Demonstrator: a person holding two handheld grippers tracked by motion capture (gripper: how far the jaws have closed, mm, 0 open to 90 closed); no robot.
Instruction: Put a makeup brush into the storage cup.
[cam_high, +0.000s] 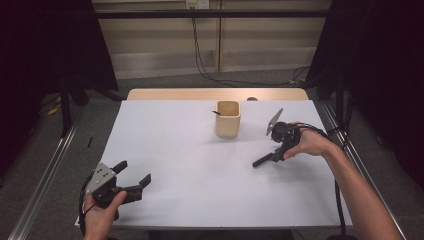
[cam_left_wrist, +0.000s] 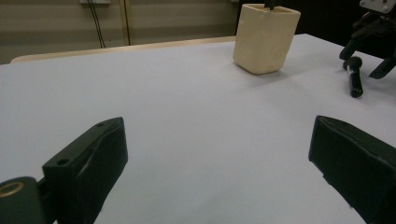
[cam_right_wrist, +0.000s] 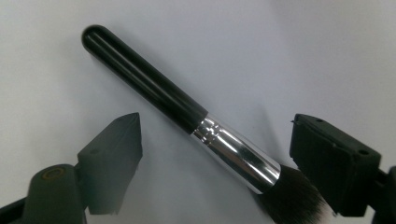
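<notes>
The right claw (cam_right_wrist: 212, 163) points down at the white worktop (cam_right_wrist: 303, 51), its two black jaws spread wide, one at lower left and one at lower right of the right gripper view. A brush (cam_right_wrist: 187, 114) lies flat on the worktop between them, running diagonally. Its glossy black handle (cam_right_wrist: 140, 77) ends in a rounded tip at upper left. A polished silver ferrule (cam_right_wrist: 238, 154) joins the handle to the dark bristles (cam_right_wrist: 292, 203), which pale at their ends near the bottom edge. The bristles lie just beside the lower-right jaw; whether they touch cannot be told. The lower-left jaw stands apart from the handle.
</notes>
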